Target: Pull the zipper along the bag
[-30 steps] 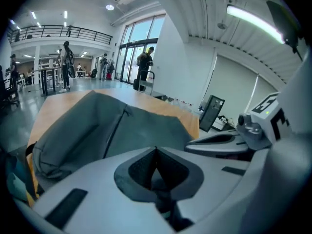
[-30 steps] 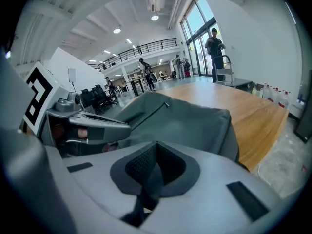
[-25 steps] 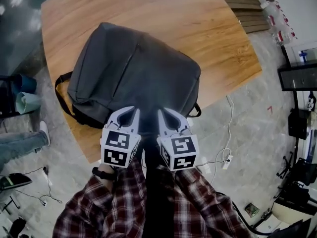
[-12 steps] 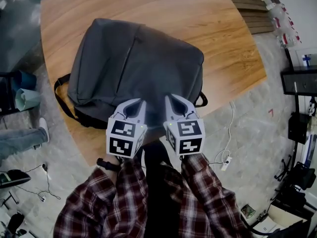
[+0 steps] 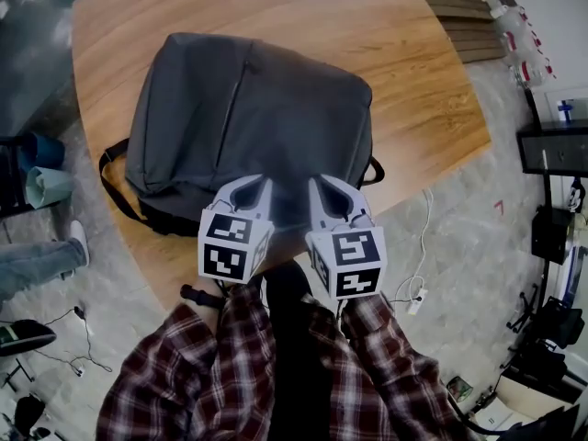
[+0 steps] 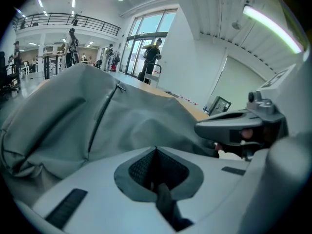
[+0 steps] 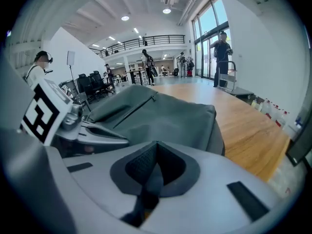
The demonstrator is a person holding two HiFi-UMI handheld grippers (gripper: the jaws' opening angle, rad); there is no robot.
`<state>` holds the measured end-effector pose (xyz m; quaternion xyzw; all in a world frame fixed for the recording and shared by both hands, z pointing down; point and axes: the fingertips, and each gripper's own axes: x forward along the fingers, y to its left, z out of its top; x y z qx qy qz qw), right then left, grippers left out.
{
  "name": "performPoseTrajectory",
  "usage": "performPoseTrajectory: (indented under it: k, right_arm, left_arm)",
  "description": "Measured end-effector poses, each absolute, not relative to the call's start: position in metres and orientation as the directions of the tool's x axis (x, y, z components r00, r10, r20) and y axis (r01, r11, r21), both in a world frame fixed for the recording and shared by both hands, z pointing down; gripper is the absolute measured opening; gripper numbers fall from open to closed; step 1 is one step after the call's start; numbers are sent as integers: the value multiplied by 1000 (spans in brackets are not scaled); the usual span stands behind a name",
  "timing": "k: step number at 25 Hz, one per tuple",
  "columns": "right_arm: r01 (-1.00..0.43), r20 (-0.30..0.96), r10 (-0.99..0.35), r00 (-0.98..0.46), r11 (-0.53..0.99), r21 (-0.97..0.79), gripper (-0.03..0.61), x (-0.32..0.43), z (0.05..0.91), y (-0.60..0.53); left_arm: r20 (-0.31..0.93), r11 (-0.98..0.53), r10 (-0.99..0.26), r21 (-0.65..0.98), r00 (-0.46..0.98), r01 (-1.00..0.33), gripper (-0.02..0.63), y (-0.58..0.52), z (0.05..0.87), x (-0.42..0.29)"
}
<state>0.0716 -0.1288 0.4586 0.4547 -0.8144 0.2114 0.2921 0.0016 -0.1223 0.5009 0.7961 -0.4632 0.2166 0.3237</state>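
A grey backpack point(image 5: 248, 118) lies flat on the wooden table point(image 5: 367, 26), its front zipper point(image 5: 241, 81) running away from me. My left gripper point(image 5: 255, 184) and right gripper point(image 5: 317, 184) hover side by side over the bag's near edge, both shut with nothing between the jaws. In the left gripper view the left gripper point(image 6: 156, 150) points across the bag point(image 6: 73, 116) toward the zipper point(image 6: 102, 116) and its pull point(image 6: 118, 86). In the right gripper view the right gripper point(image 7: 155, 145) faces the bag point(image 7: 165, 116), the zipper point(image 7: 131, 108) ahead and to the left.
A shoulder strap point(image 5: 115, 186) loops off the bag's left side and a handle point(image 5: 372, 171) sticks out at its right. The table's near edge lies just under the grippers. On the floor are cables and a power strip point(image 5: 413, 301). Bottles point(image 5: 514, 35) stand at the far right.
Both grippers have moved a little forward, from the table's near edge onto the bag's near edge. They stay shut. The bag has not moved.
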Motion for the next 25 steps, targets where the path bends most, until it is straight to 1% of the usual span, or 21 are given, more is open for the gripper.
performPoseTrajectory:
  k: [6,9,13,19,23,25]
  right_arm:
    - [-865,735,-506,-451,451,-220,16,47,470,-67]
    - [-870,771,-445,-455,407,-278,55,40,486,-53]
    - [-875,807,-376,-455,355,-328,81,33,504,-47]
    - [-910,843,-363,-397,277,-309,83,26,518,-57]
    - [-917,839,-371,-399,185,-355,81,32,520,-57]
    - [-923,851,-359,-383,187,-336,82,29,521,-58]
  left_arm:
    - [622,-388,-568,374,538,-842,11,-121,501,4]
    - [610,-405,-544,410,575,-818,11,-120,501,4]
    - [592,-426,-526,438,611,-792,11,-118,499,5]
    - [564,-447,-508,473,651,-759,11,-116,498,6]
    - [544,-463,-497,493,676,-737,11,-113,497,8]
    - [546,-464,-493,493,677,-736,11,-113,498,7]
